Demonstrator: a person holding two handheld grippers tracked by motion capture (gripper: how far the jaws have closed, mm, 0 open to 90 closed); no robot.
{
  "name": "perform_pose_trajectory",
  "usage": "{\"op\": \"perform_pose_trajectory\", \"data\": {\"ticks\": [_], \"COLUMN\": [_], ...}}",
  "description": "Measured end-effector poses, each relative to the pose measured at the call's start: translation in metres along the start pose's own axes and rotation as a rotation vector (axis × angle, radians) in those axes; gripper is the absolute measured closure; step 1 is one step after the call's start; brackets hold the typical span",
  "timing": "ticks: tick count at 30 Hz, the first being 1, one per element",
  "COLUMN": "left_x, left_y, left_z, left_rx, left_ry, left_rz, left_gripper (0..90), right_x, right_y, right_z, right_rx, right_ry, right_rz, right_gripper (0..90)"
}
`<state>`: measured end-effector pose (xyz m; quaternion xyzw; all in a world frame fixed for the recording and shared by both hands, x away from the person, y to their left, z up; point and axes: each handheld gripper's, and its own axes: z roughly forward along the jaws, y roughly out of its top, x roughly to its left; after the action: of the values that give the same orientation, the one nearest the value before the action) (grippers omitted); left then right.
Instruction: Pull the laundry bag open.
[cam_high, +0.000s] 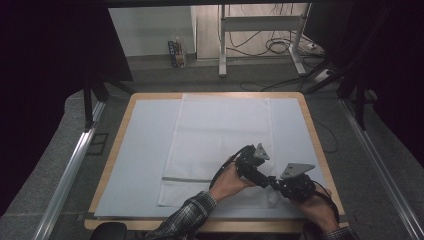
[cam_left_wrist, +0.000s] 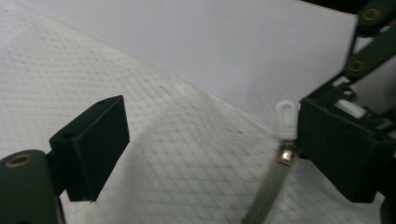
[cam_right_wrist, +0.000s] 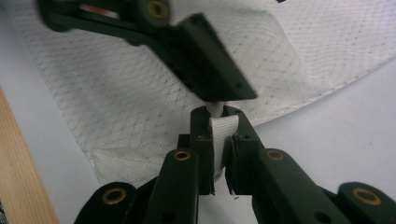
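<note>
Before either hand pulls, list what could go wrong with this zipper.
1. The right tool pinches just the white fabric pull tab, so a sharp tug may slip it free.
2. The left tool stands open astride the white mesh laundry bag, pinning nothing; the bag could drag along the pale blue table mat.
3. The mesh already humps beside the grey zipper tape and might snag in the metal slider.
</note>
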<state>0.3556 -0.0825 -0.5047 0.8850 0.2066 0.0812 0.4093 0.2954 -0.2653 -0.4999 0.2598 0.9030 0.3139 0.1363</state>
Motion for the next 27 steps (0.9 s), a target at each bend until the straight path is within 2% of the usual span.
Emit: {"op": "perform_pose_trajectory", "data": {"ticks": [4, 6, 7, 8, 11, 12, 15, 16, 17, 18, 19, 20, 23, 24, 25, 27], "left_x": [0.004, 0.007, 0.007, 0.011, 0.014, 0.014, 0.018, 0.018, 0.019, 0.021, 0.021, 0.022, 0.026, 0.026, 0.026, 0.027], "left_y": [-0.001, -0.003, -0.003, -0.006, -0.008, -0.01, -0.015, -0.015, -0.017, -0.019, -0.019, -0.02, -0.023, -0.023, -0.023, -0.023], "left_z": [-0.001, -0.005, -0.005, -0.009, -0.014, -0.016, -0.026, -0.026, -0.028, -0.031, -0.031, -0.032, -0.034, -0.034, -0.033, -0.031], "left_rx": [0.014, 0.019, 0.019, 0.013, 0.019, 0.004, -0.008, -0.008, -0.016, -0.025, -0.025, -0.025, -0.031, -0.031, -0.027, -0.024], "left_ry": [0.009, 0.031, 0.031, 0.028, 0.02, 0.005, -0.041, -0.041, -0.07, -0.1, -0.1, -0.124, -0.215, -0.215, -0.24, -0.278], "left_rz": [-0.002, -0.005, -0.005, -0.023, -0.026, -0.049, -0.06, -0.06, -0.068, -0.083, -0.083, -0.097, -0.138, -0.138, -0.149, -0.166], "left_gripper": [10.5, 10.9, 10.9, 11.3, 13.7, 13.7, 23.0, 26.7, 26.7, 36.3, 40.2, 40.2, 54.1, 56.7, 56.7, 62.9], "right_x": [0.0, 0.0, 0.0, 0.0, 0.0, 0.0, 0.001, 0.001, 0.001, 0.002, 0.002, 0.002, 0.004, 0.004, 0.004, 0.005], "right_y": [0.0, 0.0, 0.0, 0.0, 0.0, 0.0, 0.0, 0.0, 0.0, 0.0, 0.0, 0.0, 0.0, 0.0, 0.0, 0.001], "right_z": [0.0, 0.001, 0.001, 0.0, 0.001, 0.001, 0.001, 0.001, 0.0, 0.0, 0.0, 0.0, 0.0, 0.0, 0.0, -0.001], "right_rx": [0.002, 0.011, 0.011, 0.012, 0.012, 0.012, 0.01, 0.01, 0.01, 0.006, 0.006, 0.007, 0.009, 0.009, 0.009, 0.003], "right_ry": [-0.001, -0.01, -0.01, -0.012, -0.016, -0.019, -0.032, -0.032, -0.035, -0.042, -0.042, -0.047, -0.061, -0.061, -0.066, -0.074], "right_rz": [-0.002, -0.008, -0.008, -0.002, -0.005, -0.005, -0.019, -0.019, -0.021, -0.027, -0.027, -0.032, -0.054, -0.054, -0.059, -0.072], "right_gripper": [82.2, 82.3, 82.3, 82.4, 82.4, 82.4, 82.3, 82.3, 82.3, 82.2, 82.2, 82.3, 82.4, 82.4, 82.4, 82.5]}}
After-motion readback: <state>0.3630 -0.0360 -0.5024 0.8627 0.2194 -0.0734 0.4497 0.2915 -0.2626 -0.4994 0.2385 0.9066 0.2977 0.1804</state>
